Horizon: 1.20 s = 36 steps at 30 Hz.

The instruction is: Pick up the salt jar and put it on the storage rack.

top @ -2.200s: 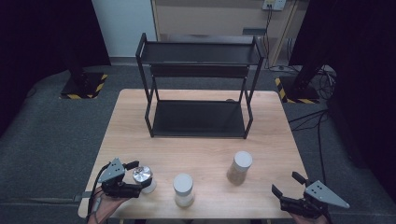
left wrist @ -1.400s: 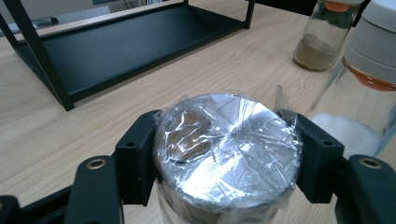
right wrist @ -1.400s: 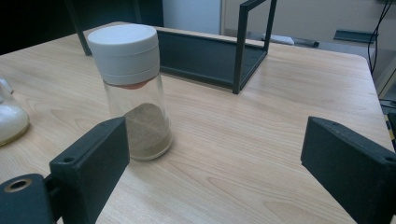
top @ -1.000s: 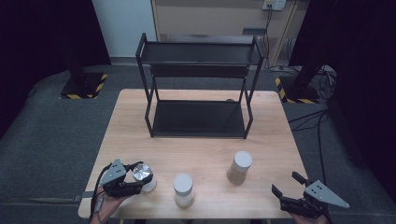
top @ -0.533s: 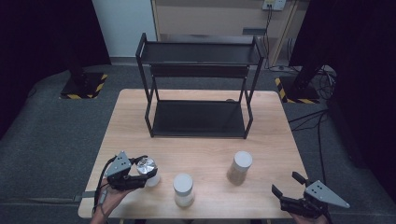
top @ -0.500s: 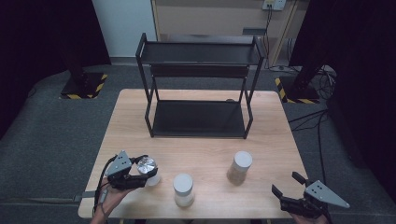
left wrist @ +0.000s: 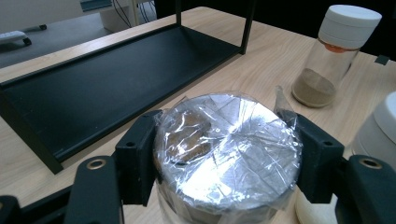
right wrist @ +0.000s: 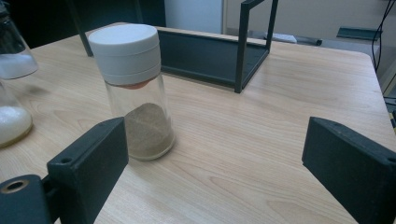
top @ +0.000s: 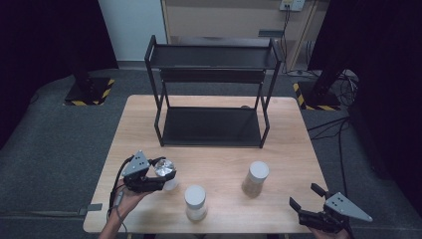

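Left gripper (top: 158,175) clamps a film-wrapped jar (left wrist: 227,154) above the worktop's (top: 219,159) front-left, before the black rack (top: 211,94), while the right gripper (top: 307,200) rests open near a white-capped spice jar (right wrist: 135,88).

Overhead camera; two close tool cameras

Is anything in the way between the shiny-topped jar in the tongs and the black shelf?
Nothing visible. The left tongs grip the foil-topped jar, and bare table lies between it and the black shelf. The two white-lidded jars stand off to the side.
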Each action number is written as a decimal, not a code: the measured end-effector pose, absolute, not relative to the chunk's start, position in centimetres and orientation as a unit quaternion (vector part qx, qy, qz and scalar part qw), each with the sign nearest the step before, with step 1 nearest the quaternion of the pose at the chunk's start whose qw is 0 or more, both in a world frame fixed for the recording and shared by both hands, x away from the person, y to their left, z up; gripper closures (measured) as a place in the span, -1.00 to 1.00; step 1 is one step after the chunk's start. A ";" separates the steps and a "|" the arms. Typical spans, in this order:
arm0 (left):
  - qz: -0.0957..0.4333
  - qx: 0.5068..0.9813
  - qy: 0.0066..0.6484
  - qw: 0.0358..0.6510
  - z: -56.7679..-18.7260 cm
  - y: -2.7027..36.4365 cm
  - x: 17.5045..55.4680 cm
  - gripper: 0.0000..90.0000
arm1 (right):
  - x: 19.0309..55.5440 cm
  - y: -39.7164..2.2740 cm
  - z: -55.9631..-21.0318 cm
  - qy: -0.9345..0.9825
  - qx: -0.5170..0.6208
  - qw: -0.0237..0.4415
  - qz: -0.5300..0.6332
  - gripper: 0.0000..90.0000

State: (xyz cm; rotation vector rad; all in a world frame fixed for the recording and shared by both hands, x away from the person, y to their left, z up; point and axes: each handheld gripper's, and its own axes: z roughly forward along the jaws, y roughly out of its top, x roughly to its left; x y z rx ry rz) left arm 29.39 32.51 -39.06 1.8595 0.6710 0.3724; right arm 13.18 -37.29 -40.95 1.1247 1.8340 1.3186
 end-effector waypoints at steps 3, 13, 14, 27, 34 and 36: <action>0.158 0.782 0.282 0.534 -38.8 32.1 29.9 -0.26 | 13.2 -37.3 -41.0 0.692 0.424 0.304 0.498 -0.85; 0.165 0.781 0.282 0.533 -37.7 30.8 31.6 -0.26 | 13.3 -37.4 -40.9 0.693 0.425 0.300 0.499 -0.86; 0.165 0.781 0.282 0.532 -37.5 30.7 31.8 -0.26 | 13.3 -37.4 -41.0 0.693 0.425 0.300 0.499 -0.86; 0.179 0.775 0.295 0.530 -36.5 28.9 33.8 -0.26 | 13.3 -37.5 -41.0 0.693 0.424 0.298 0.501 -0.86; 0.189 0.769 0.304 0.530 -36.0 28.1 34.8 -0.26 | 13.3 -37.5 -41.0 0.693 0.423 0.298 0.502 -0.86; 0.192 0.767 0.307 0.529 -35.8 27.9 35.1 -0.26 | 13.3 -37.5 -41.0 0.693 0.423 0.297 0.502 -0.86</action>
